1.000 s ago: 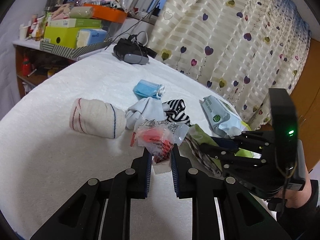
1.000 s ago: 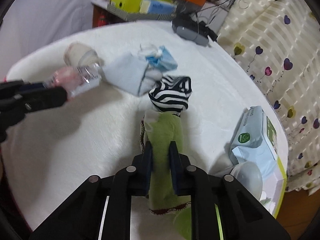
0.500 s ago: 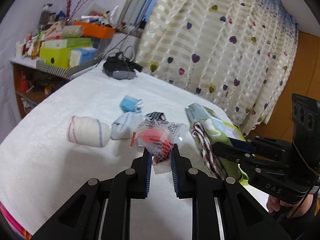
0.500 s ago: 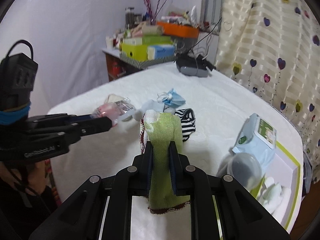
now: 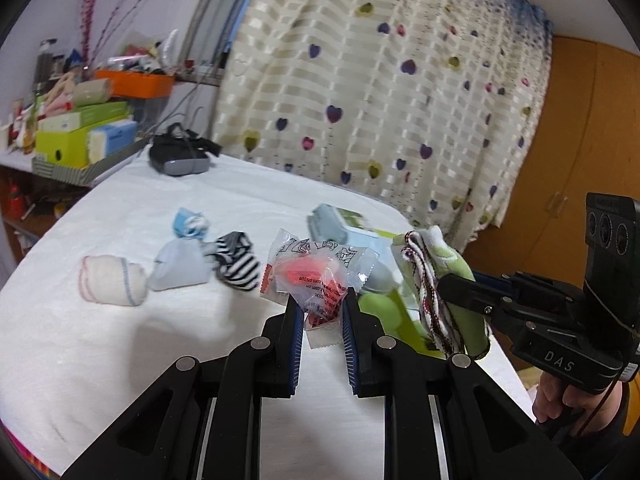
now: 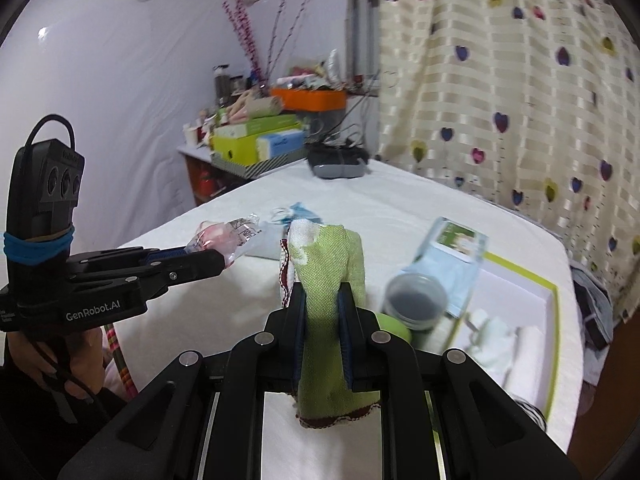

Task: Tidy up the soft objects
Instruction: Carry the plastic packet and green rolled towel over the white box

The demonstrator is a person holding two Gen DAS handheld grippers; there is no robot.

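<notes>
My left gripper (image 5: 320, 308) is shut on a clear plastic packet with a red-pink item inside (image 5: 316, 276), held above the white bed. It also shows in the right wrist view (image 6: 224, 240). My right gripper (image 6: 322, 300) is shut on a green cloth with dark red trim (image 6: 328, 264), held up in the air; it appears at the right of the left wrist view (image 5: 440, 276). On the bed lie a rolled white cloth (image 5: 112, 284), a pale blue cloth (image 5: 176, 268), a black-and-white striped sock (image 5: 236, 260) and a blue face mask (image 5: 188, 224).
A white box with a green rim (image 6: 520, 300) sits at the bed's right edge, holding white soft items. A wet-wipes pack (image 6: 452, 252) and a grey lidded jar (image 6: 416, 300) lean beside it. A VR headset (image 5: 180, 156) lies at the far side. A cluttered shelf (image 5: 80, 136) stands left.
Both grippers have risen higher above the bed with their loads, so the view now takes in more of the curtain and room. The objects on the bed have not moved.
</notes>
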